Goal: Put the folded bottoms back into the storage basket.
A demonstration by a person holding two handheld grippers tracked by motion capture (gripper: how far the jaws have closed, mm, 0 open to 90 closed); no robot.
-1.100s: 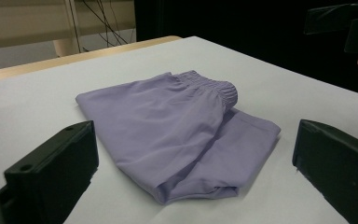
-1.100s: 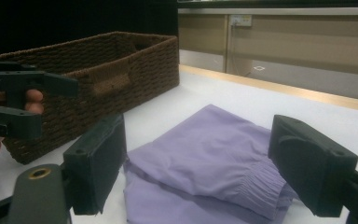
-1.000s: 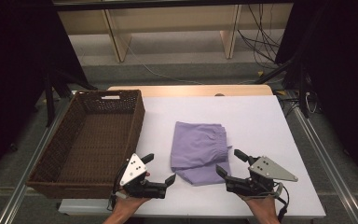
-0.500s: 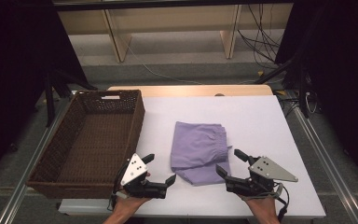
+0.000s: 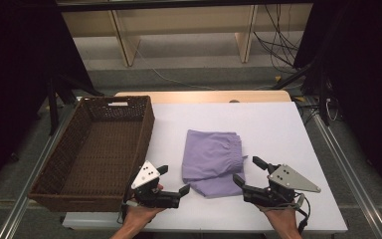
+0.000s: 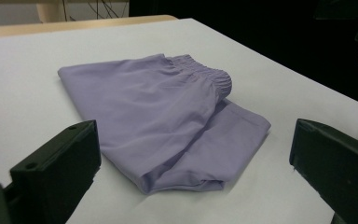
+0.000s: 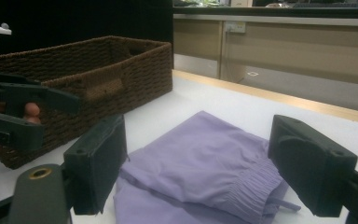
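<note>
Both tongs gaping wide, left tongs (image 5: 173, 180) and right tongs (image 5: 245, 171) flanking folded purple shorts (image 5: 211, 162) on the counter (image 5: 278, 129); wicker basket (image 5: 64, 174) far left.

Even overhead light on the table (image 5: 278, 129), dark surroundings, near tongs slightly blurred.

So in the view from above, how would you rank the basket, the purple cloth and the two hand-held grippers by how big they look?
1. Wicker basket, by far the largest.
2. Folded purple cloth.
3. Left hand-held gripper and right hand-held gripper: they look about alike, so I would not rank one over the other.
</note>
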